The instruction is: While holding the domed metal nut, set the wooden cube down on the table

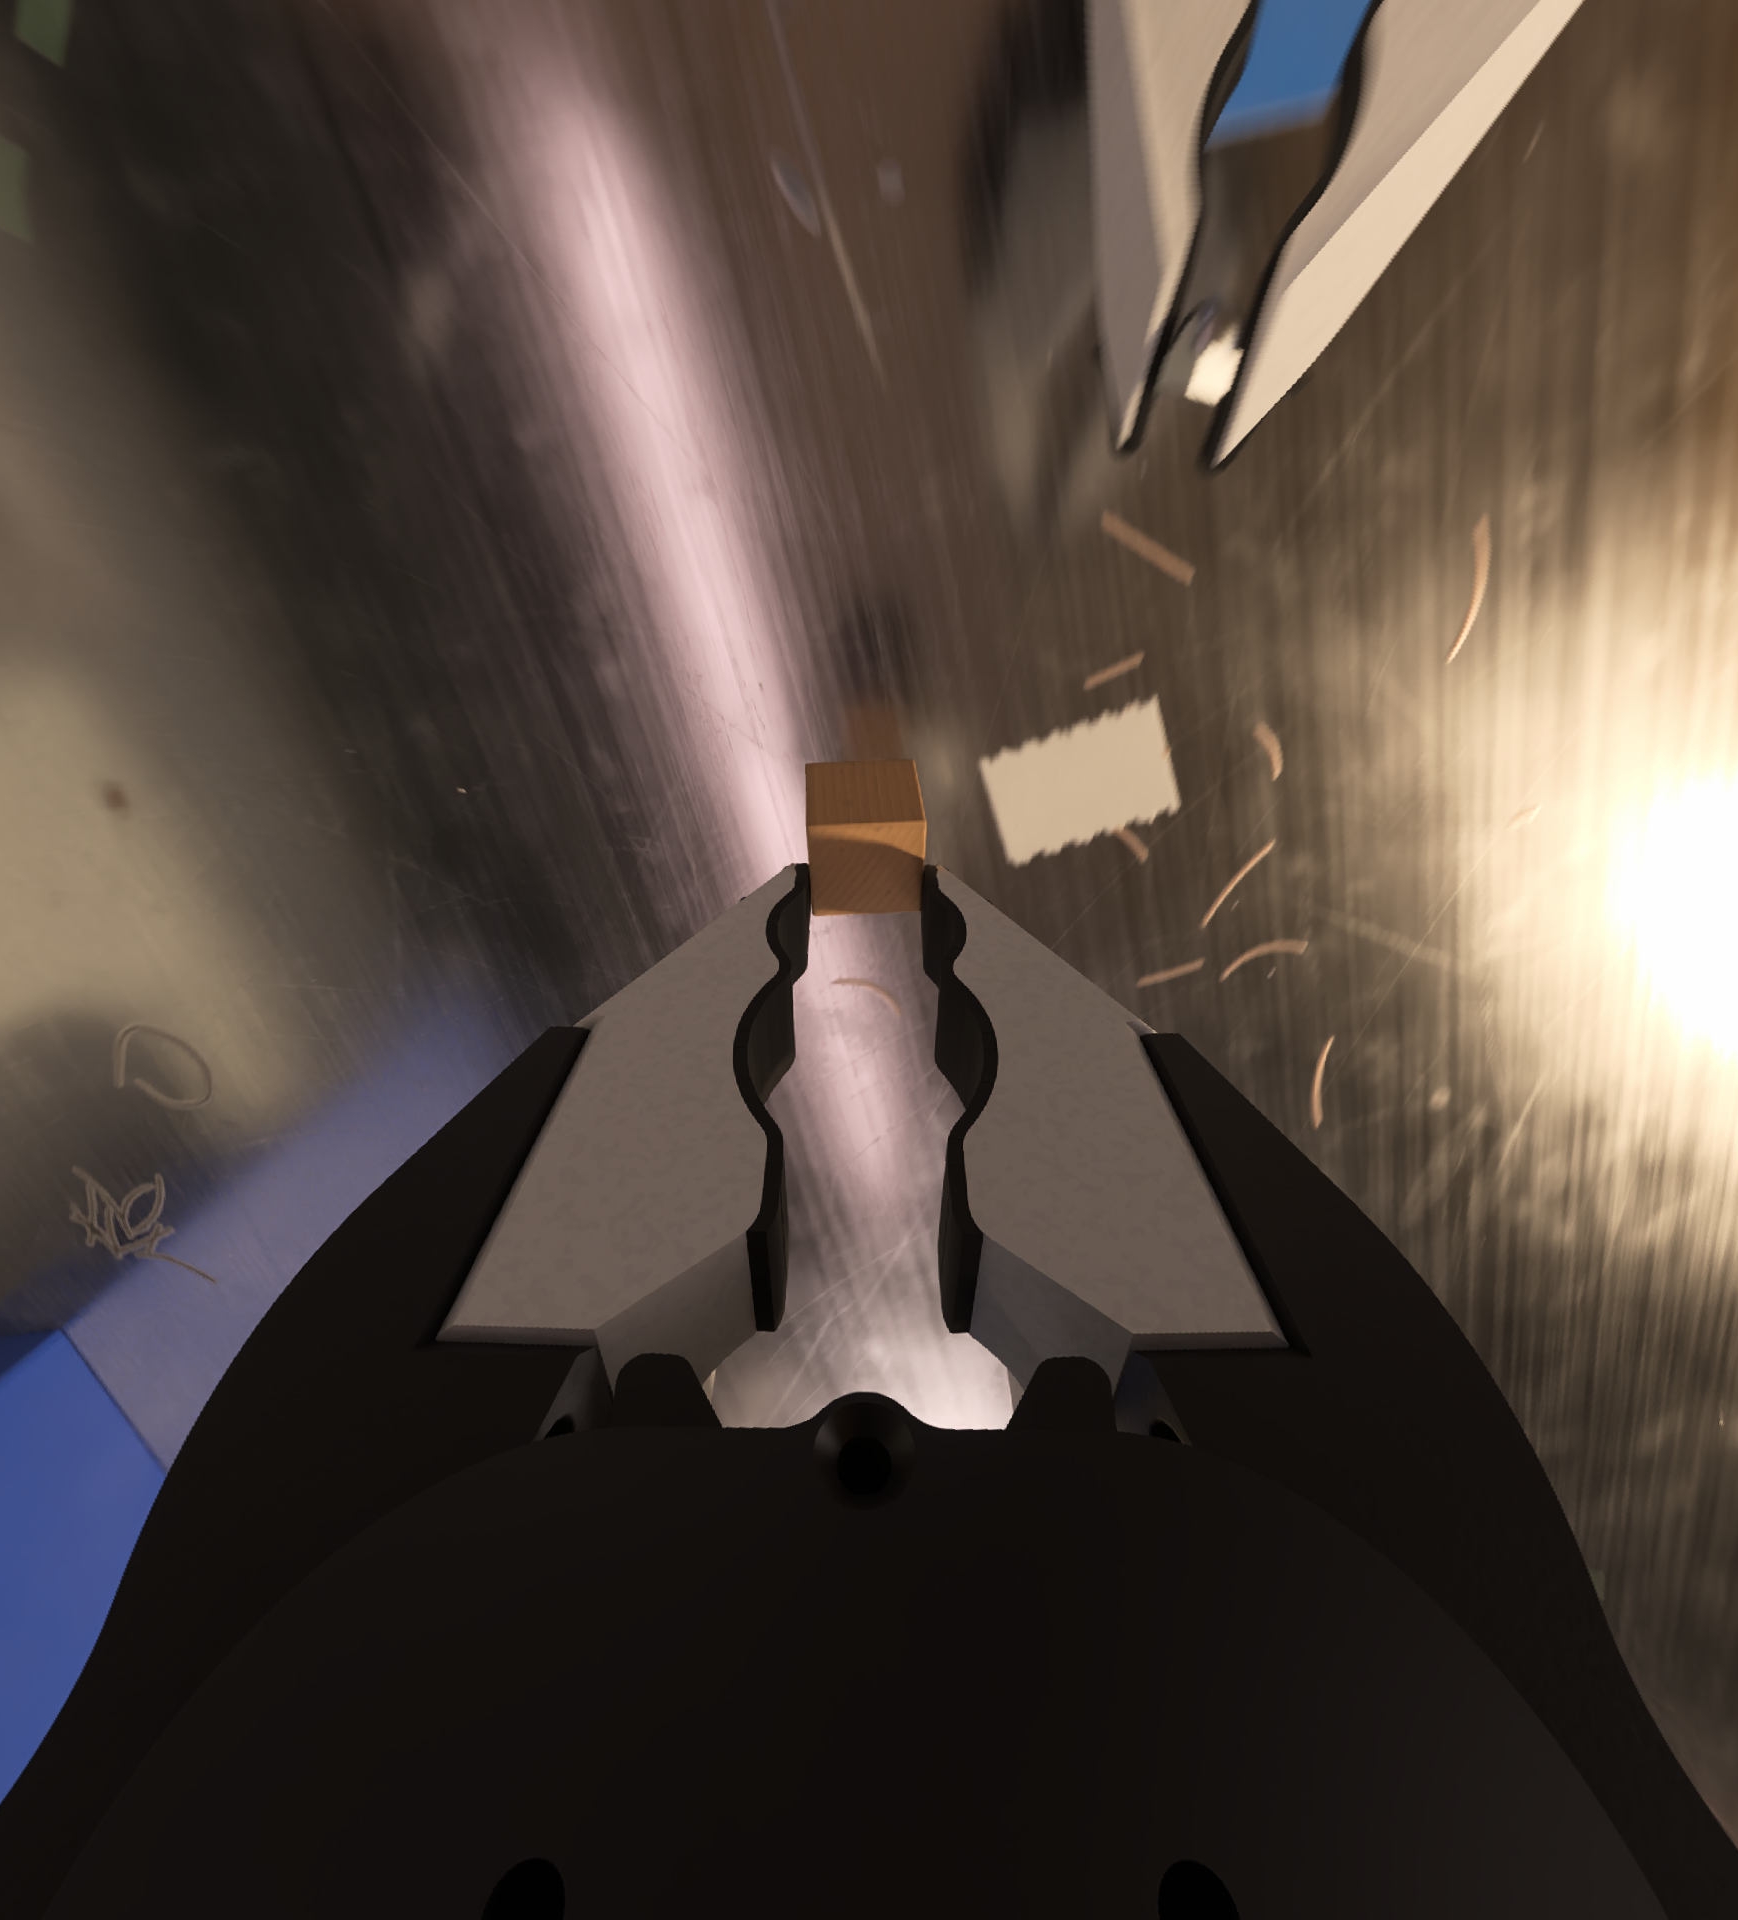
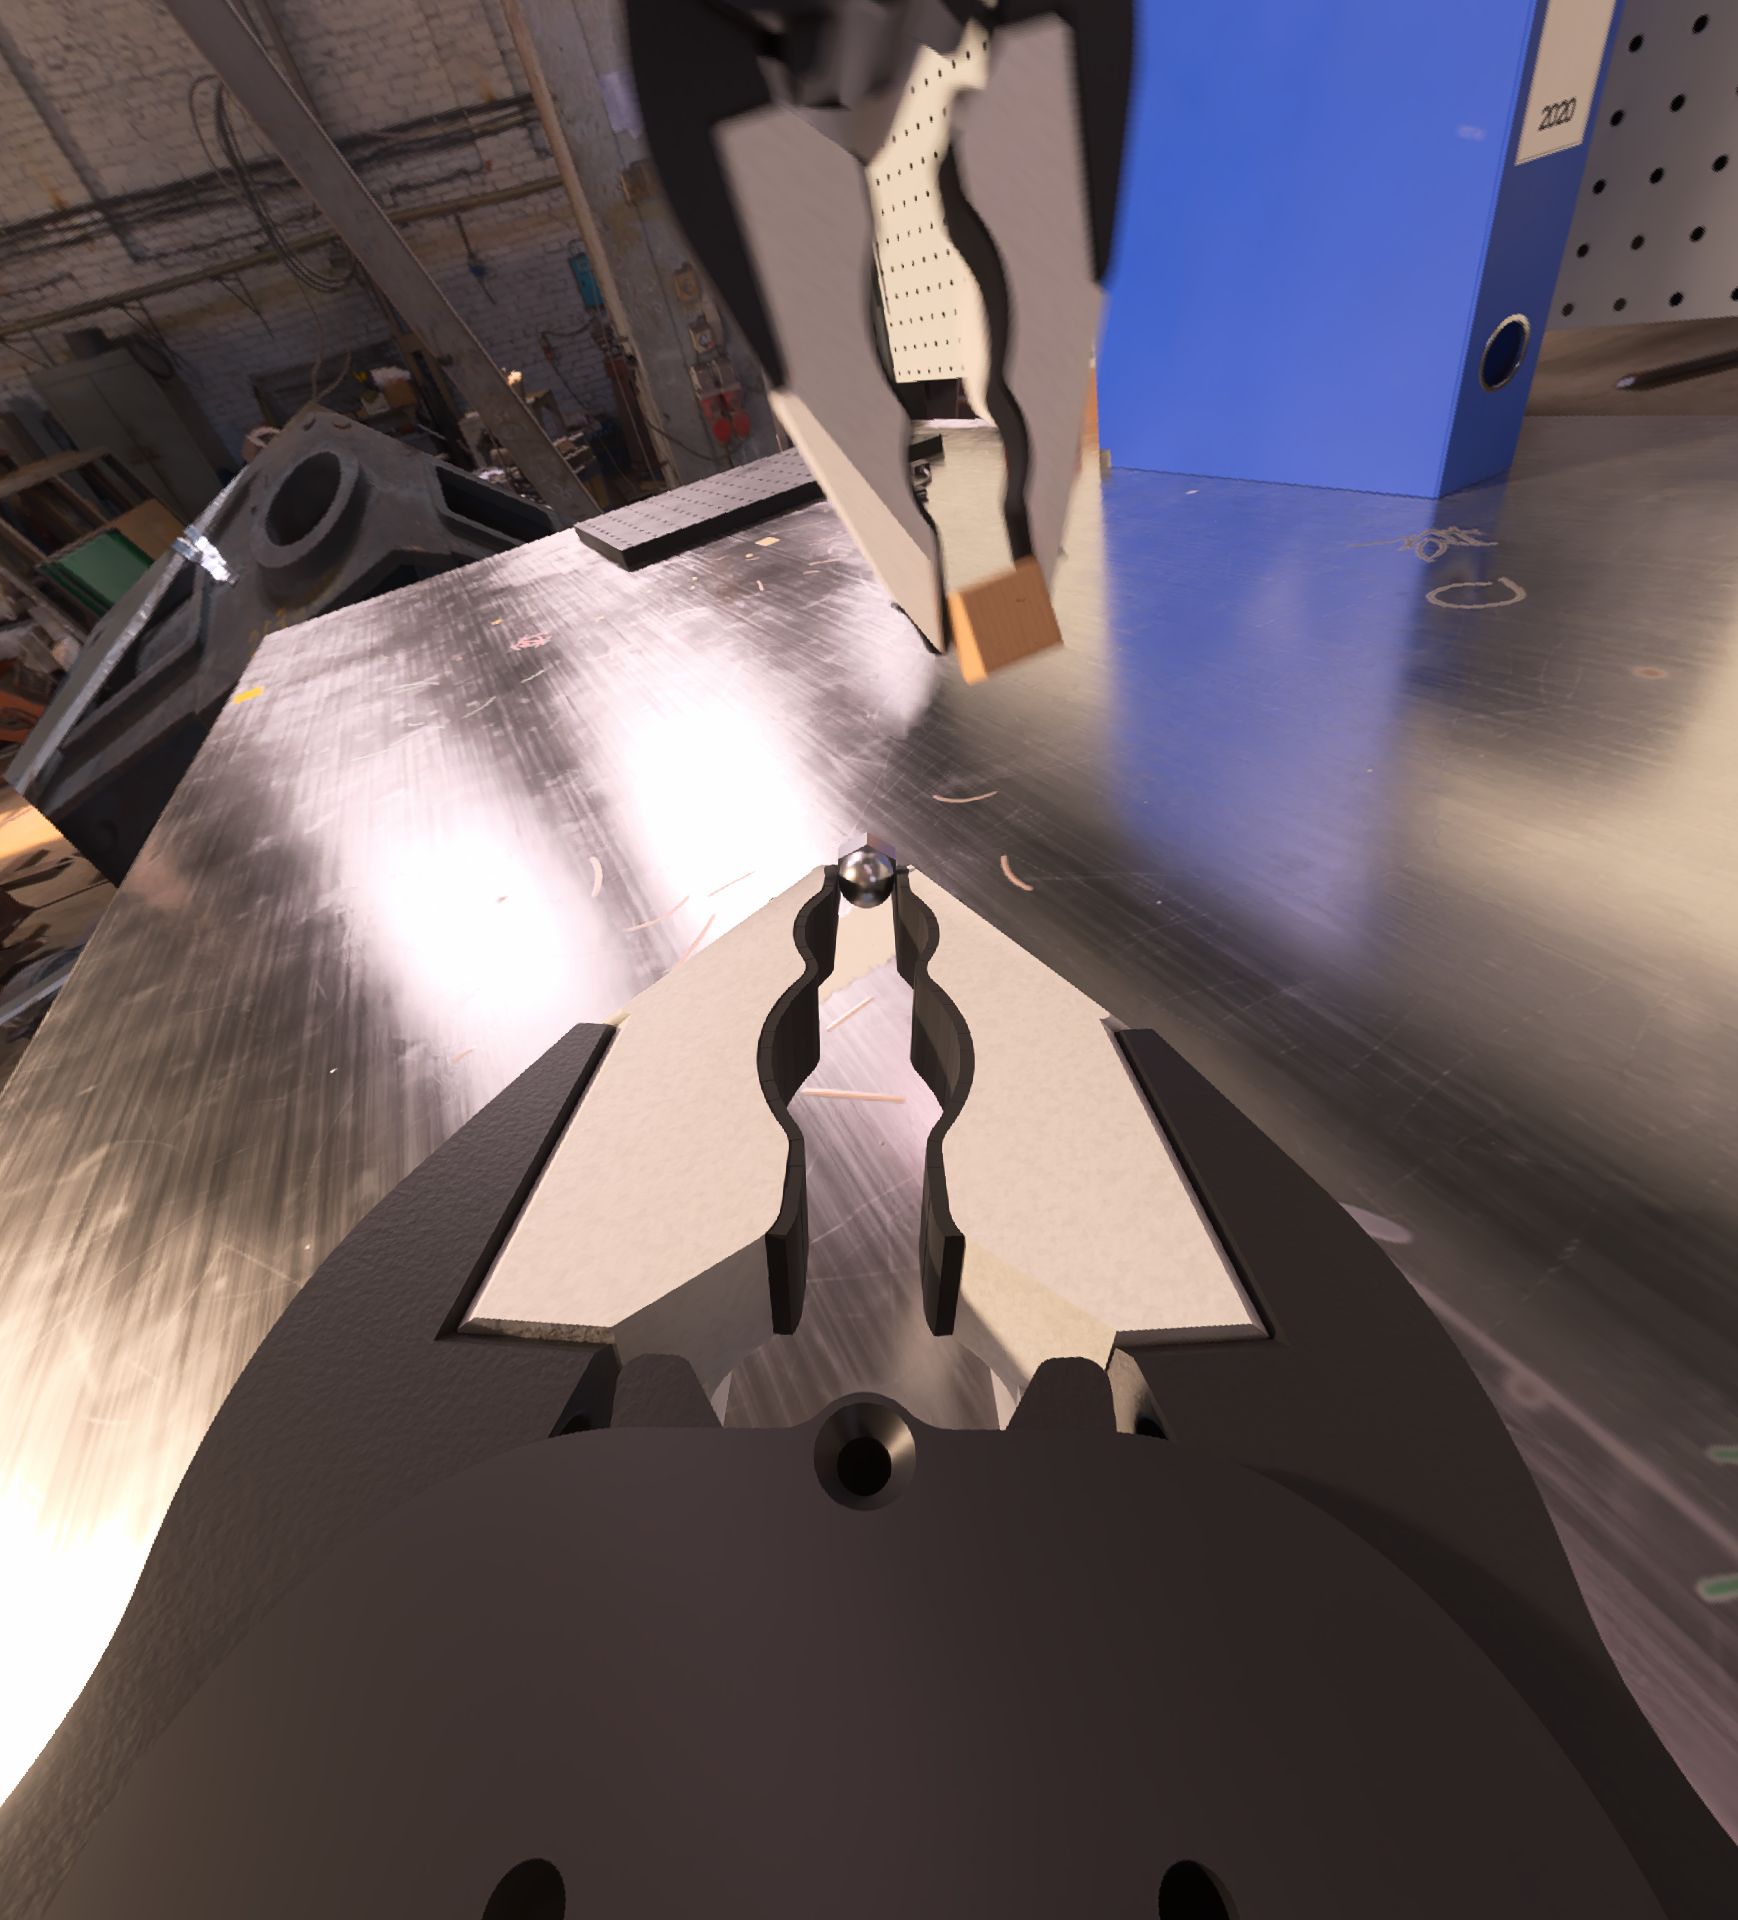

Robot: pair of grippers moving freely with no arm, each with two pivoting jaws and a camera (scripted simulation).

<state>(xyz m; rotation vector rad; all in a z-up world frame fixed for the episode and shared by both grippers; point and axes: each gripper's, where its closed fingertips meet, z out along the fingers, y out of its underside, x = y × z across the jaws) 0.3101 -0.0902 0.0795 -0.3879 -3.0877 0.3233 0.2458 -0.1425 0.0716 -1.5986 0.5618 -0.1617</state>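
Your wooden cube (image 1: 865, 836) sits pinched between the tips of your left gripper (image 1: 867, 883). In the right wrist view you can see that same cube (image 2: 1005, 615) hanging in the air above the shiny metal table (image 2: 1364, 831), not touching it. The left gripper (image 2: 990, 613) points down at a slant there.

Your right gripper (image 2: 866, 881) is closed on the domed metal nut (image 2: 865, 875). The nut is small, round and shiny, and it sits right at the fingertips. From the left wrist view the right gripper (image 1: 1171, 452) shows at the top, with something small held near its tips, too blurry to name.

Thin wood shavings (image 1: 1249, 951) lie on the table near the cube. A pale flat card (image 1: 1081, 795) lies just beside it.

A tall blue binder (image 2: 1312, 239) stands at the back of the table. A white board with holes (image 2: 1717, 156) stands beside it. A dark flat plate with holes (image 2: 699, 514) lies at the far edge.
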